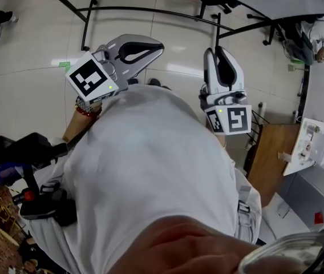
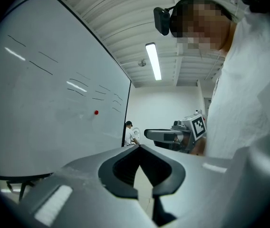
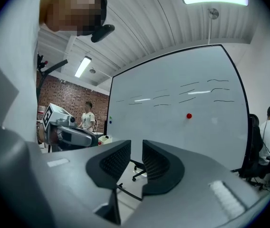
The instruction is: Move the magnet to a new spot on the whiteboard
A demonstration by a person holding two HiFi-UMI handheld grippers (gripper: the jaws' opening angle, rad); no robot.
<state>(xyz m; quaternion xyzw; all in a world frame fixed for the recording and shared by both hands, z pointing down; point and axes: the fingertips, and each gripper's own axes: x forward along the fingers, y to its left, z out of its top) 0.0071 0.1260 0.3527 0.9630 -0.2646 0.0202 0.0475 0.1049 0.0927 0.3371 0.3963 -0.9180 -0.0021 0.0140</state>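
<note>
Facing the whiteboard (image 3: 173, 132) with its red magnet (image 3: 188, 116): right gripper (image 3: 136, 148) slightly parted, left gripper (image 2: 139, 147) pressed together, both empty.

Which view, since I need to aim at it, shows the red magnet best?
The right gripper view: the red magnet sits on the whiteboard, seen almost face-on. The left gripper view shows it at a steep slant. The head view misses it.

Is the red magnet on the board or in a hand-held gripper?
On the board. The red magnet sits on the whiteboard; the right hand-held gripper has parted jaws holding nothing.
</note>
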